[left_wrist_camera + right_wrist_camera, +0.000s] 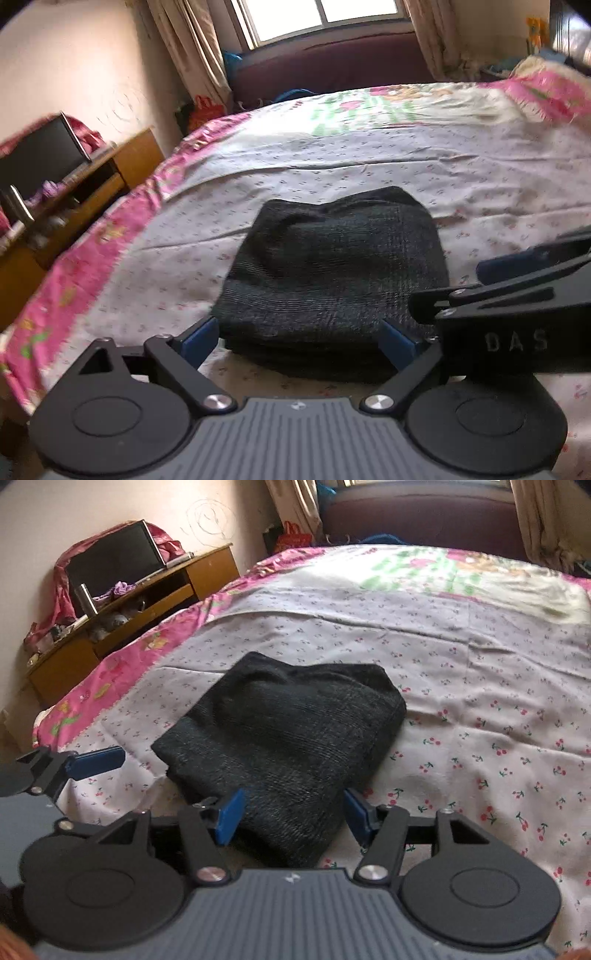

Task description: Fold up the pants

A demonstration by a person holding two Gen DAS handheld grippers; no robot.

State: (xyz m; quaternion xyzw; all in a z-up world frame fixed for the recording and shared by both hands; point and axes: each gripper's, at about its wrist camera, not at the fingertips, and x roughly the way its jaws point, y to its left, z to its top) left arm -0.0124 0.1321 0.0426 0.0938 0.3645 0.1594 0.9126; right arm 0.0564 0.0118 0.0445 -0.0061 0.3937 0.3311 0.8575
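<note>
The dark grey pants [332,280] lie folded into a thick, compact stack on the cherry-print bedsheet [369,158]. My left gripper [297,341] is open wide, its blue pads on either side of the stack's near edge and not pressing it. In the right wrist view the same pants [280,731] lie slanted, with their near corner between the blue pads of my right gripper [293,816], which stands open and does not squeeze the cloth. The right gripper [461,284] also shows at the right of the left wrist view. A blue fingertip [98,762] of the left gripper shows at the left.
A wooden cabinet [155,590] with a dark screen [110,561] and clutter stands left of the bed. A maroon headboard [332,62], a window and curtains are at the far end. The sheet's pink border [74,273] marks the left bed edge. Bedding is bunched at the far right [546,88].
</note>
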